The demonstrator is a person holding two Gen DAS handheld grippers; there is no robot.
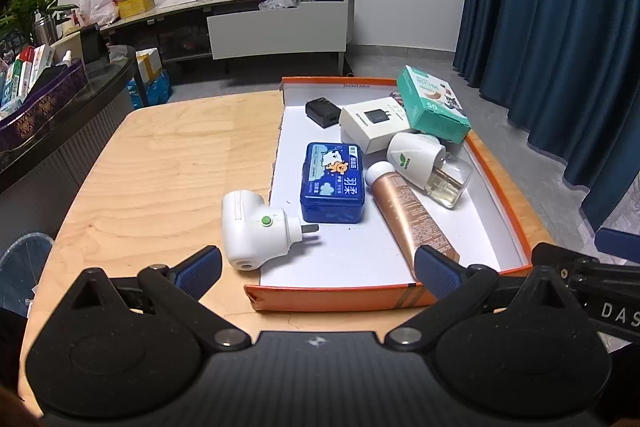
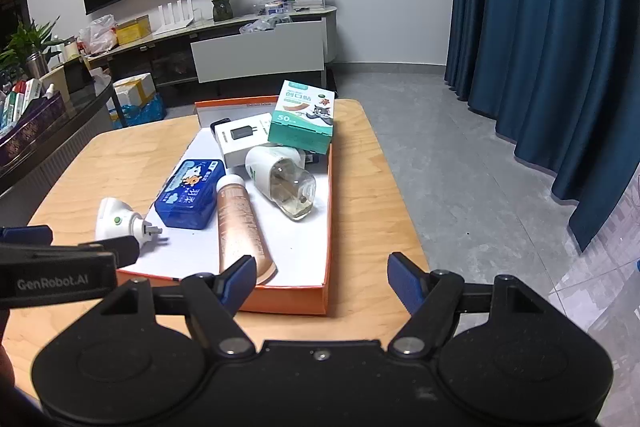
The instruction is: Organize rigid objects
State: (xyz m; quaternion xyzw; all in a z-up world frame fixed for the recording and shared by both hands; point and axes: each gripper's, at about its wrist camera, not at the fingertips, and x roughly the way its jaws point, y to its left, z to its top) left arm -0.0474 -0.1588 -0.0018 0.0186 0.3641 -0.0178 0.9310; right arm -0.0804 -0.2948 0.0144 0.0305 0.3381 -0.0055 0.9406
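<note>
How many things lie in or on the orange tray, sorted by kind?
Cardboard boxes: 2, white box and green box
Tins: 1, blue tin
Tubes: 1, copper tube
Plug-in devices: 2, white plug-in and bottle plug-in
Chargers: 1, black charger
Total: 7

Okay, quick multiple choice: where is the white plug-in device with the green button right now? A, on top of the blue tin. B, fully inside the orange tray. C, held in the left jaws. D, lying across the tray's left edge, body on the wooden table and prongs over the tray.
D: the white plug-in device lies across the left edge of the orange tray, its body on the wooden table and its prongs over the tray floor.
</note>
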